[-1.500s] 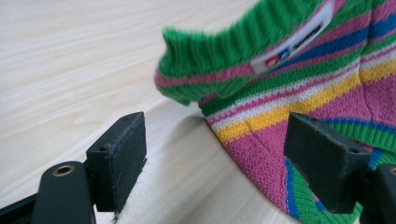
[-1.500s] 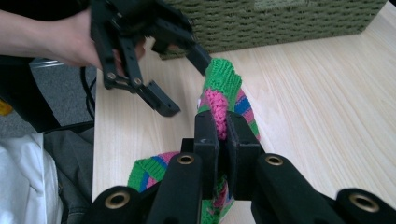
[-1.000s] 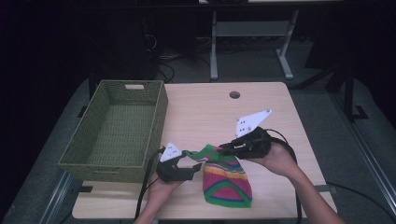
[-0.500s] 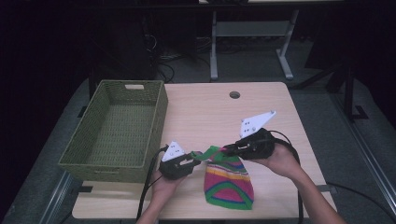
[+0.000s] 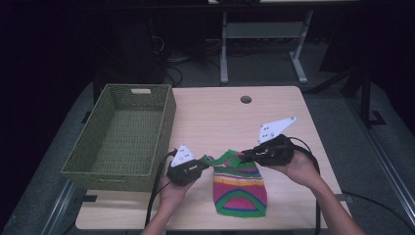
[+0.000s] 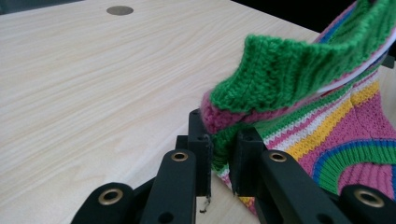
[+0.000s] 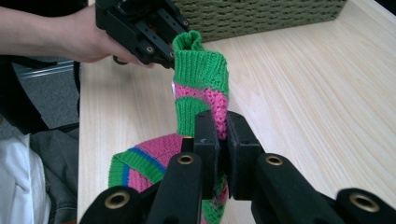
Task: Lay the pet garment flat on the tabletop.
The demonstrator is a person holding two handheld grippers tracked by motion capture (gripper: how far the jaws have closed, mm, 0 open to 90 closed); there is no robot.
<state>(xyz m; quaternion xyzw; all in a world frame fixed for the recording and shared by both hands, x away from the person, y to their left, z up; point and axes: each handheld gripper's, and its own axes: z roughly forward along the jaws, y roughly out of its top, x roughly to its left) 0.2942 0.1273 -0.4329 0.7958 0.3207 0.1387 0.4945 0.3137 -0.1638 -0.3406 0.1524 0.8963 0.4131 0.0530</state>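
A knitted sock (image 5: 240, 188) striped in pink, green, yellow and blue lies on the table's front half, its green cuff lifted off the wood. My left gripper (image 5: 208, 161) holds the cuff's left end. In the left gripper view its jaws (image 6: 219, 158) have just been closing and now pinch the green and pink knit (image 6: 289, 79). My right gripper (image 5: 243, 155) is shut on the cuff's right end. In the right gripper view the cuff (image 7: 198, 74) rises between the pads (image 7: 222, 135), with the left gripper (image 7: 140, 28) beyond it.
An empty green woven basket (image 5: 166, 122) stands at the table's left side, close to my left hand. The light wooden table (image 5: 215, 117) has a round cable hole (image 5: 245, 99) near its far edge. Black cables trail from both grippers toward the front edge.
The left gripper's jaws have closed on the left end of the cuff. The cuff now hangs stretched between the two grippers. Both hands stayed nearly in place.
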